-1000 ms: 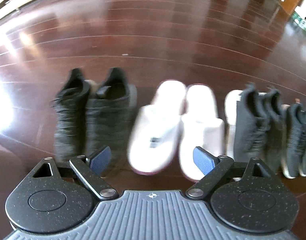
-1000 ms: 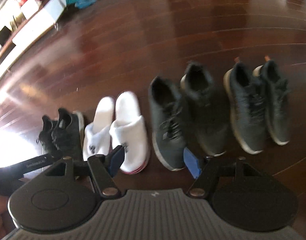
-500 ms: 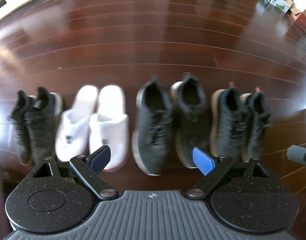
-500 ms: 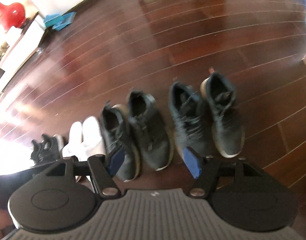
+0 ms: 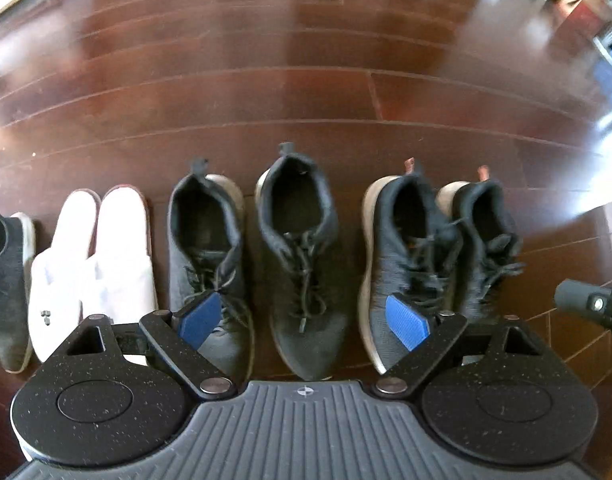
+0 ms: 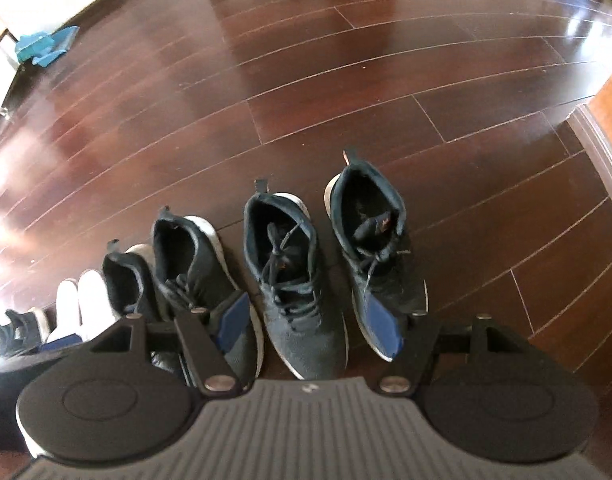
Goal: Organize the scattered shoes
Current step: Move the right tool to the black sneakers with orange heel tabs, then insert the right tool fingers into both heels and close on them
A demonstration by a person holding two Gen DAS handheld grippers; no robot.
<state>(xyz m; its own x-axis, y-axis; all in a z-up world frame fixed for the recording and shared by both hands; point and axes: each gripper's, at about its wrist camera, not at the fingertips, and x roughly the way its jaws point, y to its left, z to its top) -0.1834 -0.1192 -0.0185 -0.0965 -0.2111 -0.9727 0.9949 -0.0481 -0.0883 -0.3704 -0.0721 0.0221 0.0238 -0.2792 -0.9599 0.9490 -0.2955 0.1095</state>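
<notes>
On the dark wooden floor the shoes stand in one row, toes toward the cameras and heels away.

In the left wrist view, the left tongs hang above the row with their blue pads spread wide and nothing between them. Directly under the gap, at 12 o'clock, is one dark grey lace-up sneaker; its partner lies just beside it toward 10 o'clock, partly behind the left pad. Toward 2 o'clock sits a pair of dark sneakers with tan soles, the two shoes touching. Toward 9 o'clock are the white slippers, side by side and touching, and at the frame's left edge a black knit shoe. At 3 o'clock a black part of the other tool shows.

In the right wrist view, the right tongs are likewise wide open and hold nothing. Two black lace-up sneakers lie beneath them, one at 12 o'clock, the other toward 1 o'clock, slightly apart. A teal object lies on the floor far off at 10 o'clock.
</notes>
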